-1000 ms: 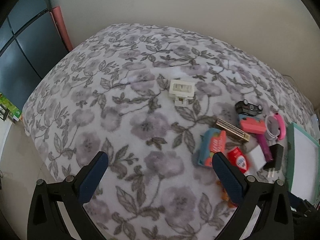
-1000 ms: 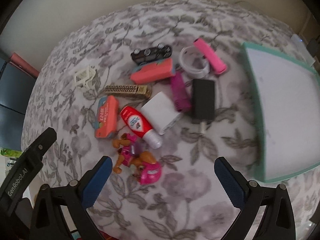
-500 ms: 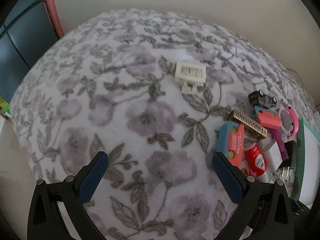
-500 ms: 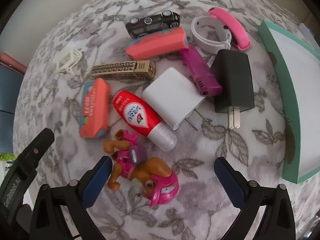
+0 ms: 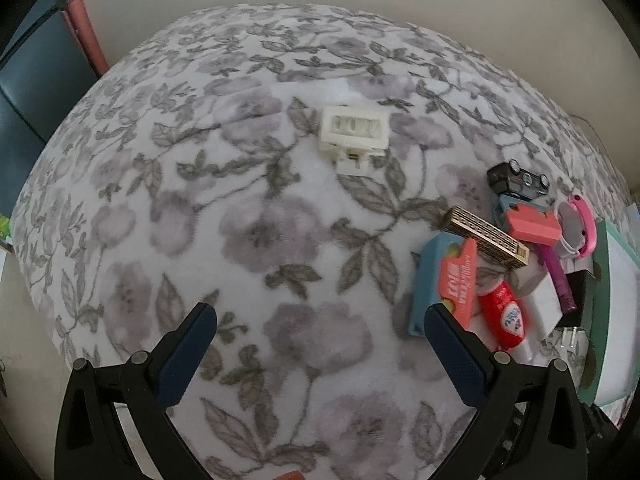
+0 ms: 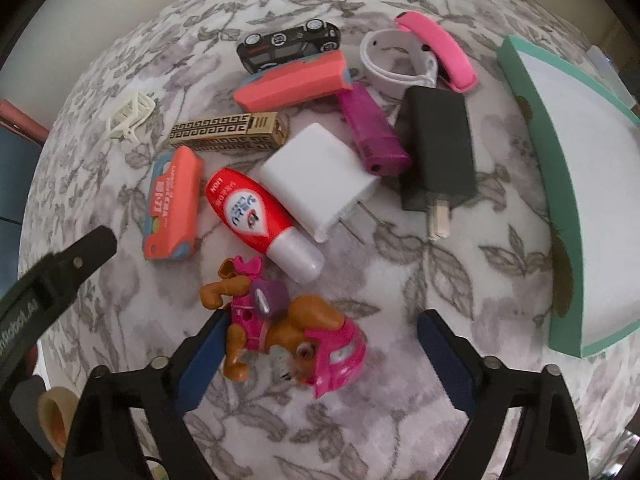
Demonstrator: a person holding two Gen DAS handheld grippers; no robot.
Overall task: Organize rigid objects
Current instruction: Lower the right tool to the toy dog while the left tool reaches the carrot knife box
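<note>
A brown and pink toy dog (image 6: 292, 336) lies on the floral blanket between the fingers of my right gripper (image 6: 320, 344). Its jaws are closing; the left pad is beside the dog and the right pad stands well clear. Beyond the dog lie a red bottle (image 6: 248, 208), a white charger (image 6: 320, 188), a black charger (image 6: 438, 156), a purple lighter (image 6: 372, 128), a gold box (image 6: 228, 132) and a coral box (image 6: 172, 204). My left gripper (image 5: 320, 340) hangs open over bare blanket, with a white clip (image 5: 354, 136) ahead of it.
A teal-rimmed tray (image 6: 568, 208) stands at the right of the pile. A black toy car (image 6: 288, 44), a coral case (image 6: 292, 80), a white band (image 6: 396, 60) and a pink piece (image 6: 436, 50) lie at the far side. A tape roll (image 6: 52, 412) shows at the lower left.
Both grippers have sunk toward the blanket. The toy dog now lies between the right gripper's fingers, which stand a little narrower. The white clip looms larger in the left view.
</note>
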